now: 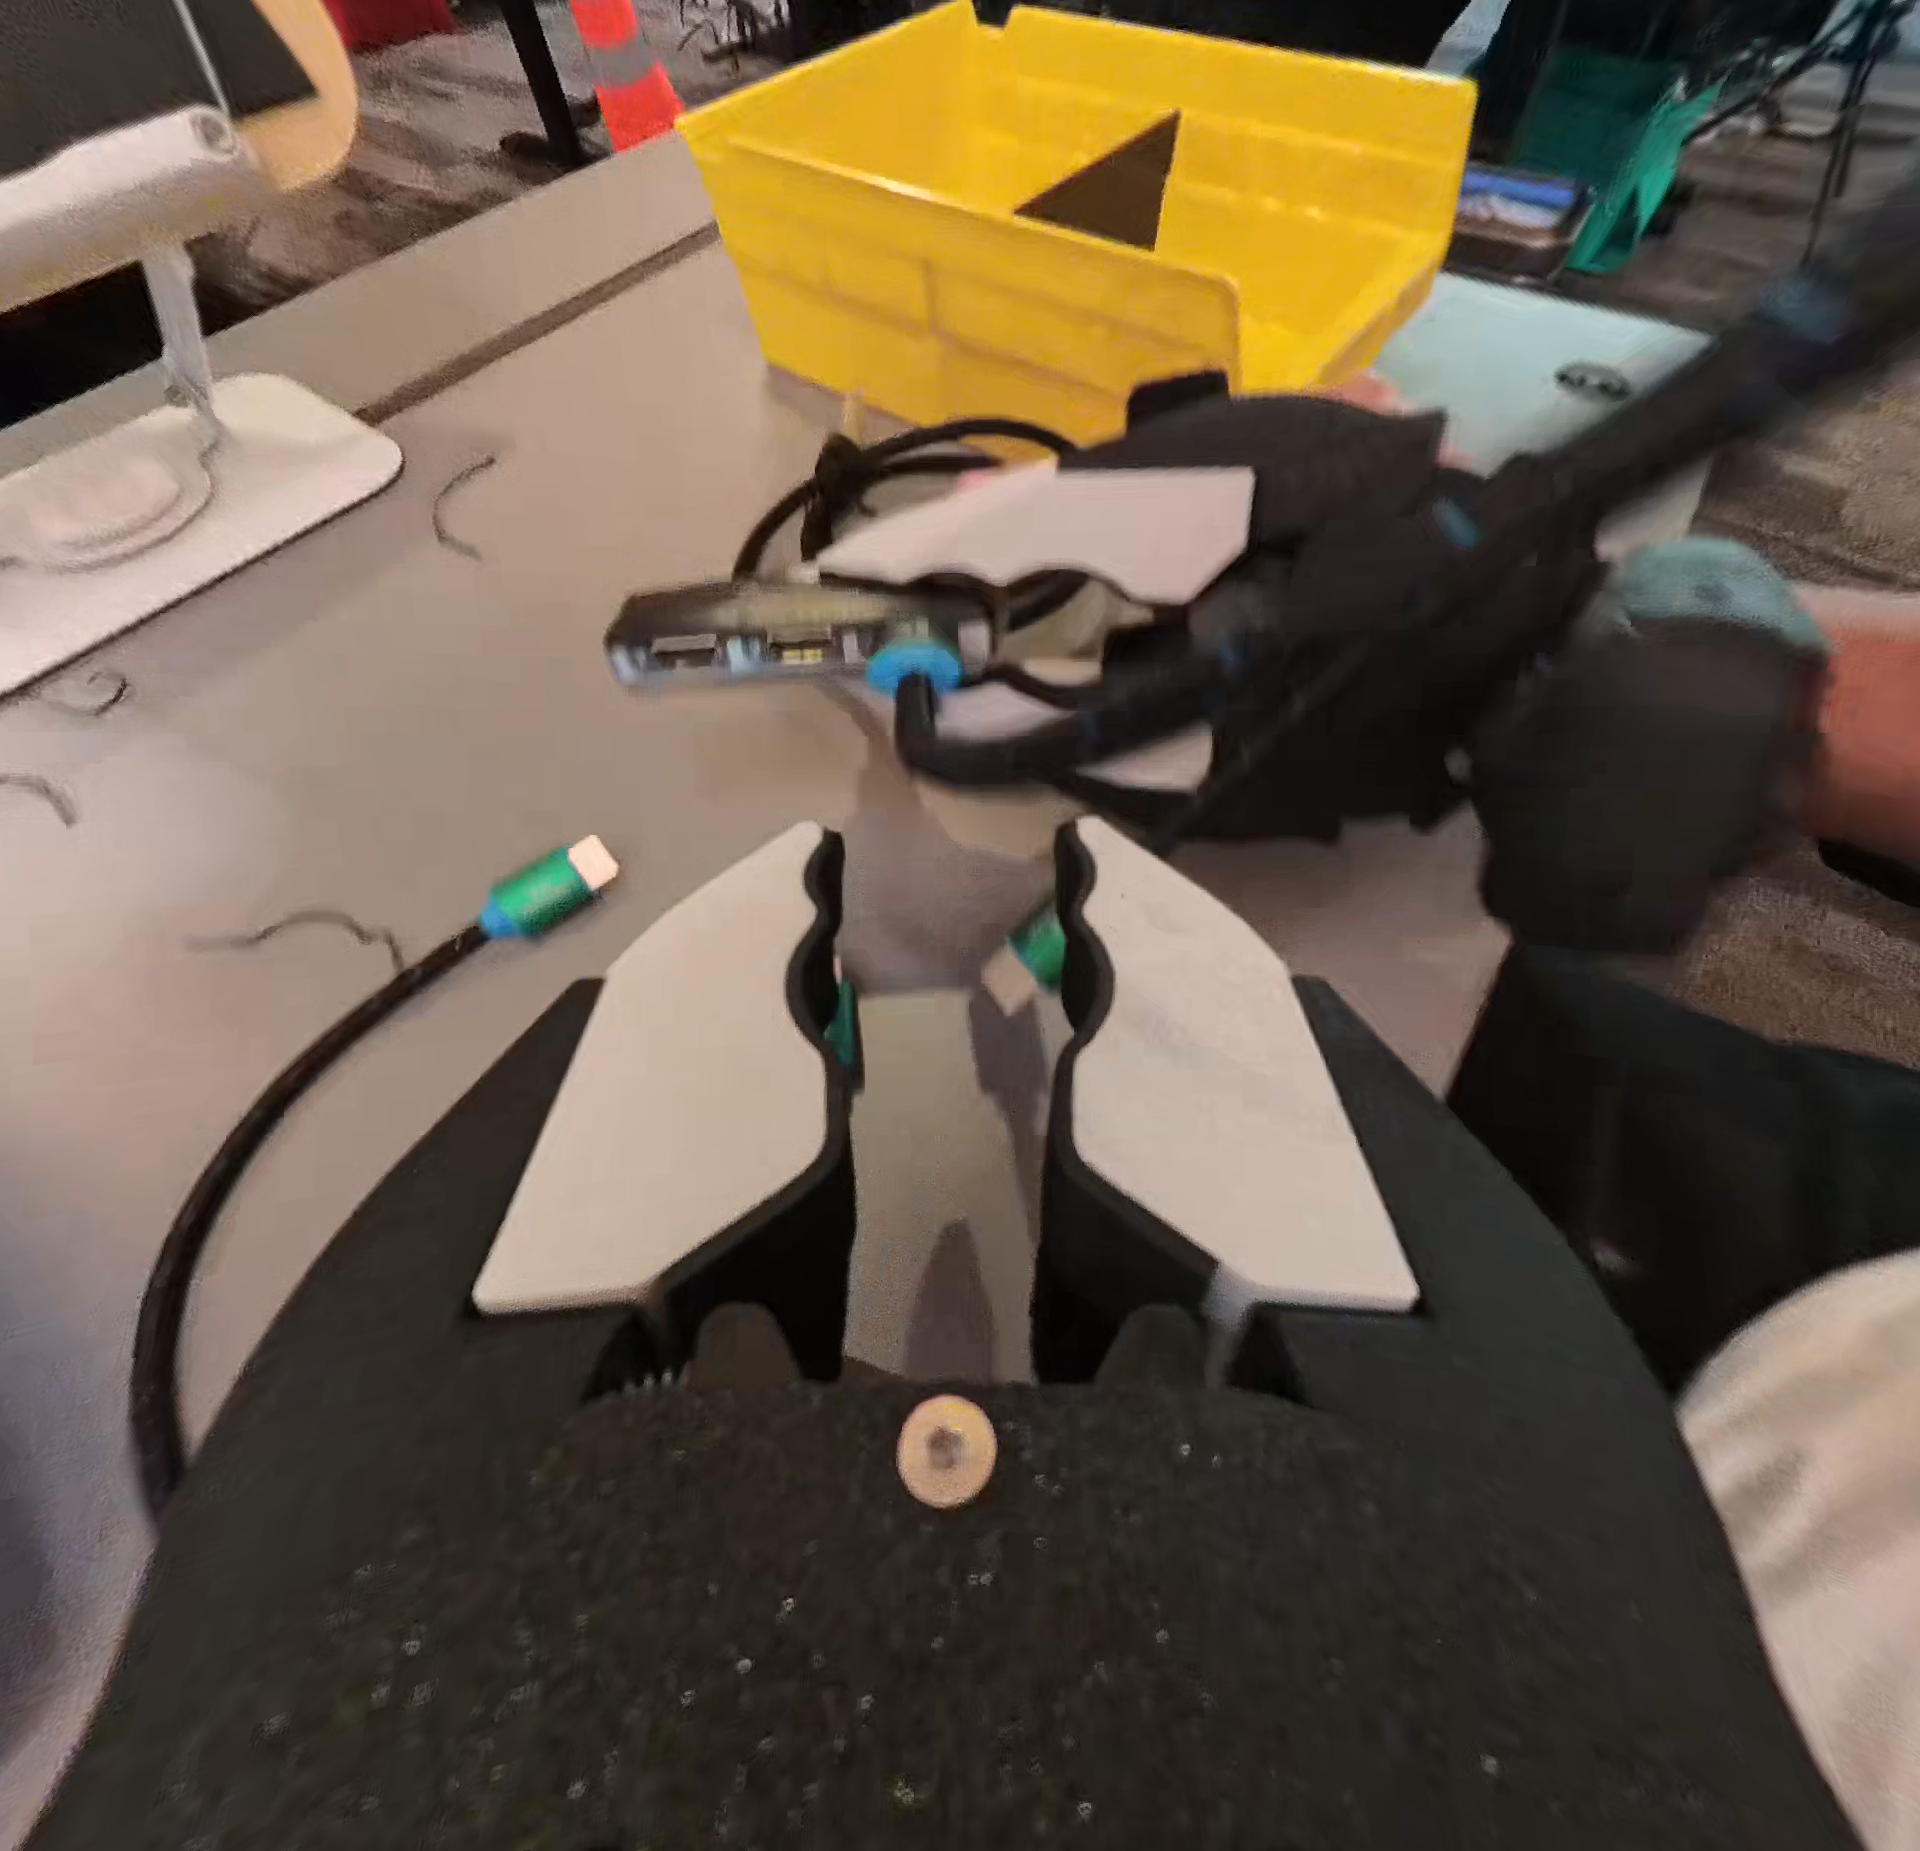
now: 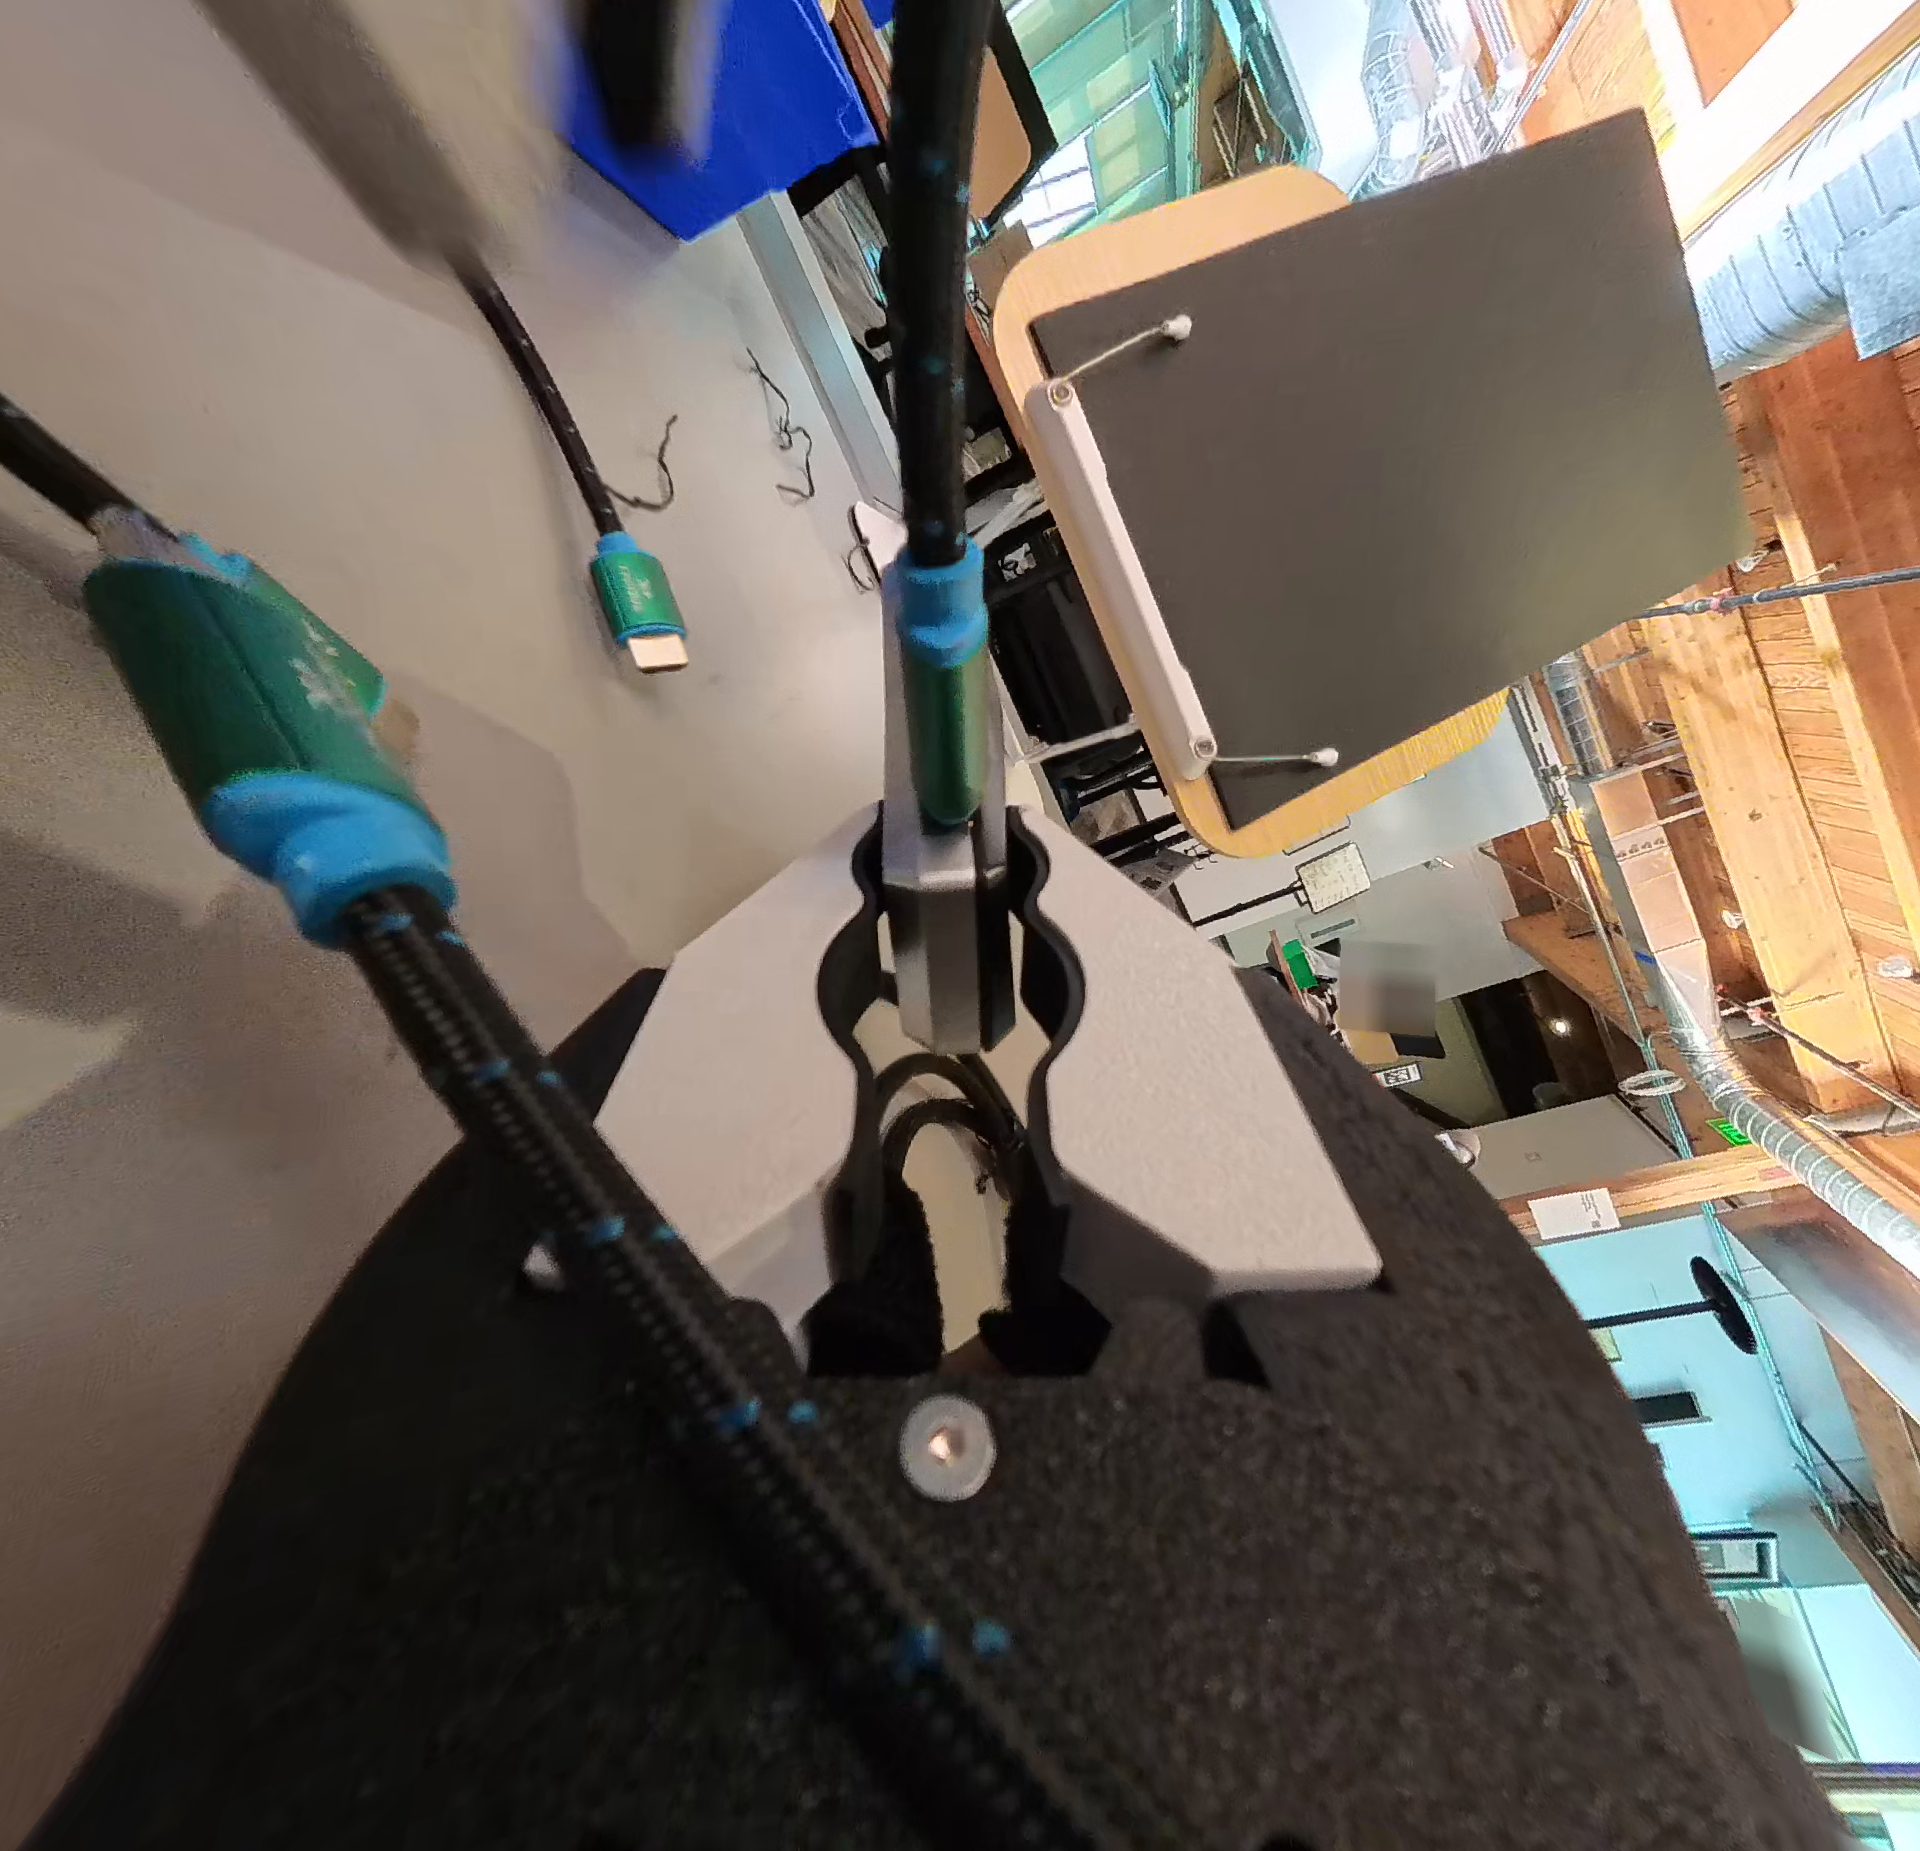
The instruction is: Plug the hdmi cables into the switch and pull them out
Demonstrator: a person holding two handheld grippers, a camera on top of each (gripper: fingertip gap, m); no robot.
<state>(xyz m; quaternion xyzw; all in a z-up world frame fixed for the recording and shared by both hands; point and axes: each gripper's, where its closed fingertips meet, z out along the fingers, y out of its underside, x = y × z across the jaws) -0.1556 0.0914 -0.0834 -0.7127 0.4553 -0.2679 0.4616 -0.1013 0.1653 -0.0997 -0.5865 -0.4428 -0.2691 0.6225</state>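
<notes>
While blurred, grey table [image 1: 540, 347] with yellow bin [image 1: 1081, 232], cluttered workshop beyond.

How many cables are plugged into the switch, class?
One. A green plug sits in the switch, which the right gripper holds; another plug lies loose on the table.

I'm in a workshop loft: bare timber ceiling [image 2: 1829, 471], silver ducting [image 2: 1766, 253], yellow parts bin [image 1: 1081, 232], grey worktable [image 1: 499, 596].

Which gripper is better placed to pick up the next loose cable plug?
Left, probably. The left gripper is open and empty just above a green plug on the table, while the right gripper is shut on the switch.
</notes>
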